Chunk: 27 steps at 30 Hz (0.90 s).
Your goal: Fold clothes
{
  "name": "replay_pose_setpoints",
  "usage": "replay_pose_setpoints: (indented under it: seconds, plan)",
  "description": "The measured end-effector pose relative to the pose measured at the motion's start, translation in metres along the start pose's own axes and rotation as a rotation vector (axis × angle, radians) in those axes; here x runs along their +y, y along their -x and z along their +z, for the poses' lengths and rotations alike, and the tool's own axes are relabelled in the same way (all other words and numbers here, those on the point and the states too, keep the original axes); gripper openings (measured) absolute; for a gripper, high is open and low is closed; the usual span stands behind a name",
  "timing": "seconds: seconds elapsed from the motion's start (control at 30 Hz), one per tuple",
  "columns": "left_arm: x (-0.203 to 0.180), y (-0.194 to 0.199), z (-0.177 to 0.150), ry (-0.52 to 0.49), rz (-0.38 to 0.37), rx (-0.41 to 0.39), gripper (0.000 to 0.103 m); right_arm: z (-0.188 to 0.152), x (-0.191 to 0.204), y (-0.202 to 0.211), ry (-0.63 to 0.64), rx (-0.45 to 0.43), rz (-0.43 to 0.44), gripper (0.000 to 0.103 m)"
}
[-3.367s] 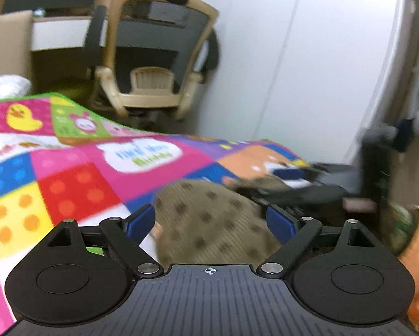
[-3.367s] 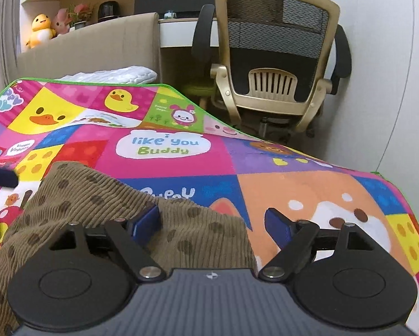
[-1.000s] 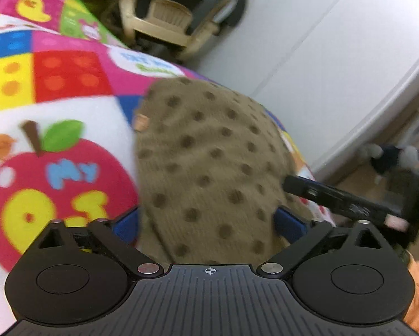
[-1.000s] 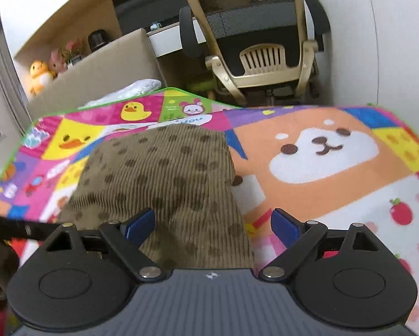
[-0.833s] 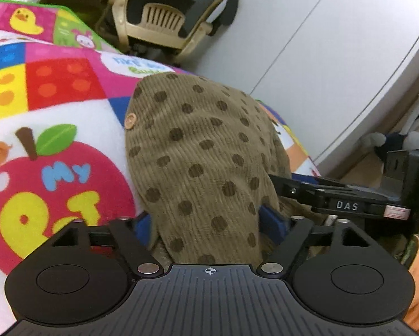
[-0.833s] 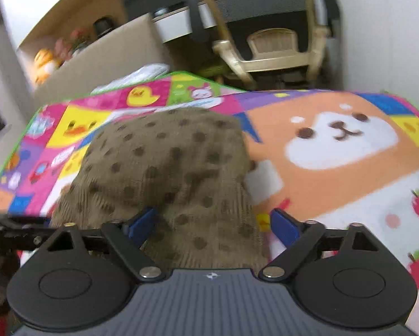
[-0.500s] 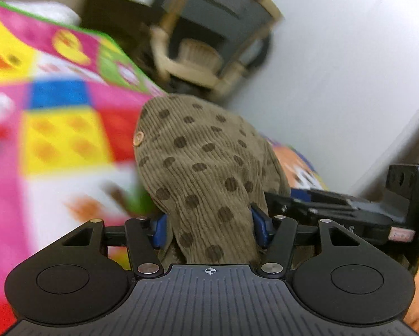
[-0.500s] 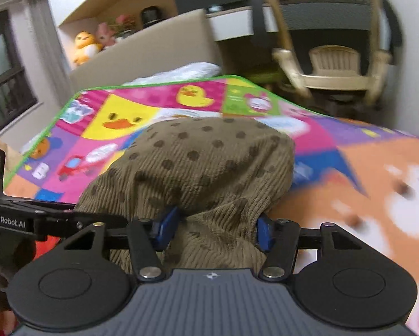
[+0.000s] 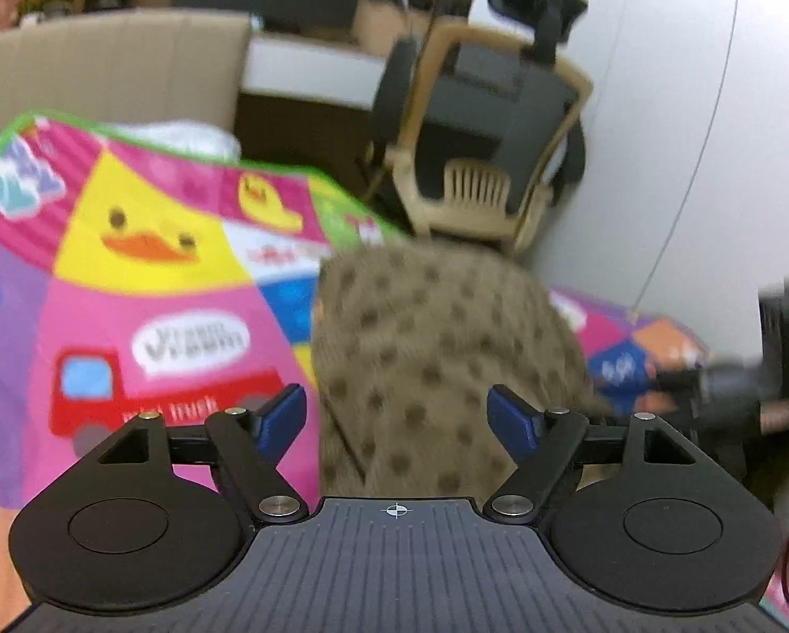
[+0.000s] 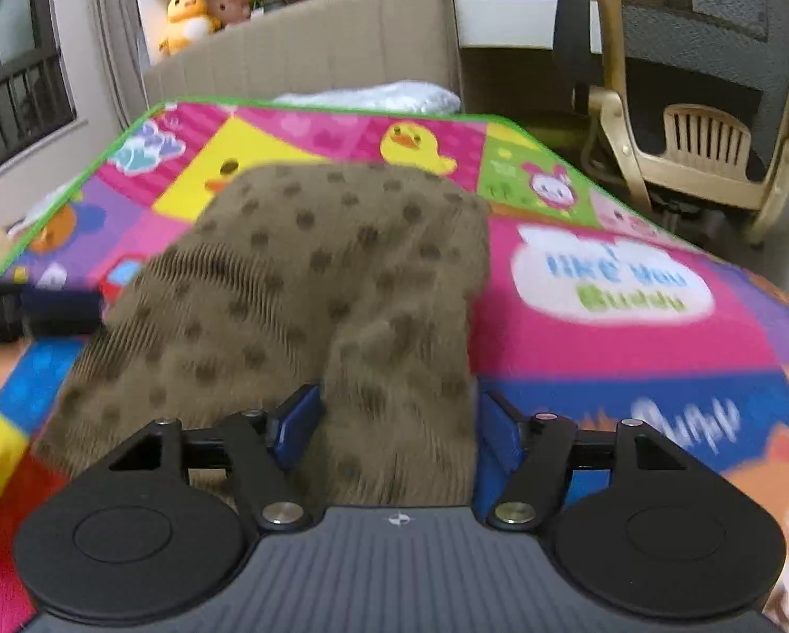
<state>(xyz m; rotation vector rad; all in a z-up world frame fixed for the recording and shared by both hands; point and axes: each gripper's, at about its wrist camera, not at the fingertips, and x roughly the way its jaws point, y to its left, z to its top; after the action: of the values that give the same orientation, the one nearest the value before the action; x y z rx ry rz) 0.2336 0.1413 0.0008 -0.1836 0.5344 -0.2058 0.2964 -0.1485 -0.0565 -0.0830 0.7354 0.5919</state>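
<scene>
Brown dotted corduroy garment (image 10: 310,285): ribbed, bunched, laid on a cartoon-printed play mat (image 10: 605,348).

Left gripper (image 9: 397,414): jaws lately widened, clear of cloth.

Right gripper (image 10: 399,422): jaws lately widened, blue pads touching the fold.

Mesh office chair (image 10: 711,79): noted at 2 o'clock.

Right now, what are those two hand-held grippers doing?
Left hand-held gripper: open, just widened, brown dotted corduroy garment between.
Right hand-held gripper: shut on it.

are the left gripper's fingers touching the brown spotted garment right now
Apart. In the left wrist view the left gripper has mat showing beside one blue pad and clear space beside the other around the garment; its jaws have just been opening.
</scene>
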Motion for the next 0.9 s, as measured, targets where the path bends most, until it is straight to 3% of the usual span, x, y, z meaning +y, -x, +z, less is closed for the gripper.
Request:
replay_pose_setpoints:
  seconds: [0.1,0.23,0.33,0.4,0.43,0.57,0.7,0.77,0.9]
  plan:
    - [-0.005,-0.005,0.012,-0.013,-0.025,-0.073,0.083,-0.009,0.008,0.014,0.069,0.044,-0.003,0.067]
    - [-0.018,-0.032,-0.003,-0.037,-0.073,0.003,0.079,-0.008,0.025,0.034,0.198,0.060,0.002,0.069]
    - [-0.034,-0.046,-0.028,-0.148,-0.018,0.058,0.078,0.019,0.026,0.049,0.202,-0.033,-0.012,0.079]
    - [-0.044,-0.049,-0.039,-0.255,0.042,0.054,0.079,0.042,0.027,0.050,0.184,-0.097,-0.008,0.079]
    - [-0.044,-0.049,-0.040,-0.262,0.044,0.052,0.079,0.055,0.029,0.045,0.173,-0.127,-0.001,0.079]
    - [-0.039,-0.049,-0.042,-0.234,0.027,0.049,0.083,0.099,0.053,-0.001,0.128,-0.177,0.050,0.079]
    - [-0.031,-0.047,-0.046,-0.190,0.015,0.059,0.091,0.108,0.066,-0.077,0.132,-0.033,-0.014,0.079]
    - [-0.024,-0.048,-0.047,-0.156,-0.002,0.074,0.094,0.104,0.054,-0.085,0.087,-0.037,0.010,0.085]
    - [-0.020,-0.051,-0.047,-0.146,-0.012,0.083,0.094,0.102,0.026,-0.054,-0.028,-0.101,0.039,0.080]
